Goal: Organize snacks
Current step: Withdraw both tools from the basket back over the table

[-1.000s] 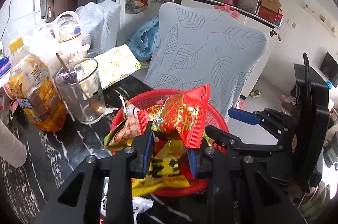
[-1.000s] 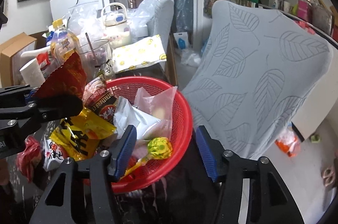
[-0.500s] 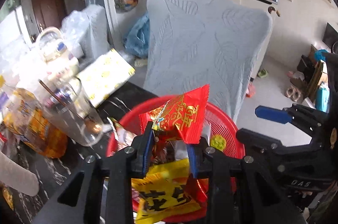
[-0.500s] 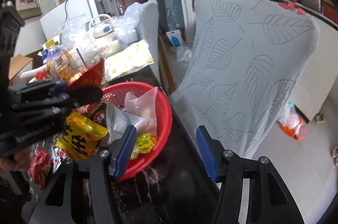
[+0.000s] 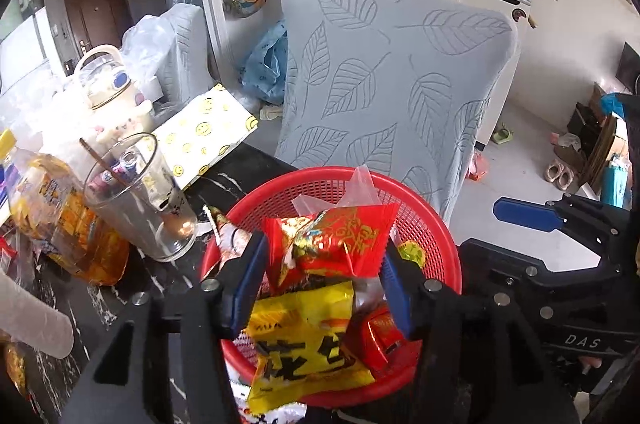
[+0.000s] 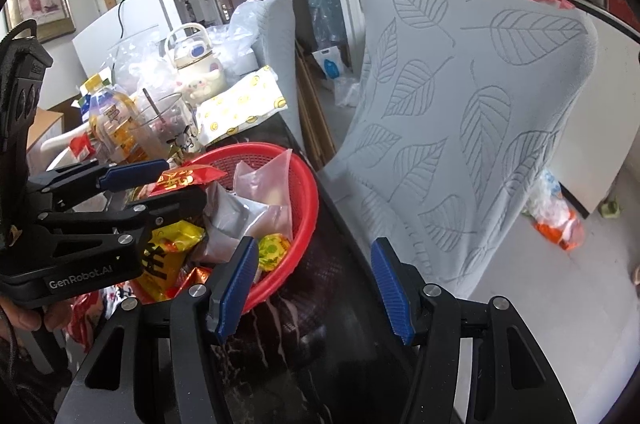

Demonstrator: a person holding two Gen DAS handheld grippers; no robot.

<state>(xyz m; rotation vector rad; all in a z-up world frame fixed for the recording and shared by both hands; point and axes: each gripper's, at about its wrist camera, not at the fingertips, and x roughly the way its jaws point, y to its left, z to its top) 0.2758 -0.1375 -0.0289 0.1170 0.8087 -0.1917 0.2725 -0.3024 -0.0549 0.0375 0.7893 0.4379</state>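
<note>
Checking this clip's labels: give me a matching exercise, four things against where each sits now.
1. red snack packet
2. yellow packet
3. clear glass
4. smiley-print box

A. on the table, left of the red basket
B. by the chair
C. between the left hand-held gripper's opening jaws
D. lying in the basket

1-C, 2-D, 3-A, 4-B

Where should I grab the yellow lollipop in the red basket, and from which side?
Take the lollipop by its round wrapped head, coming from above on the side toward the right claw. It lies against the basket wall nearest that claw, and the head is the only part showing; its stick is hidden under other packets. The right claw is open and empty, so it is probably the handier one.
</note>
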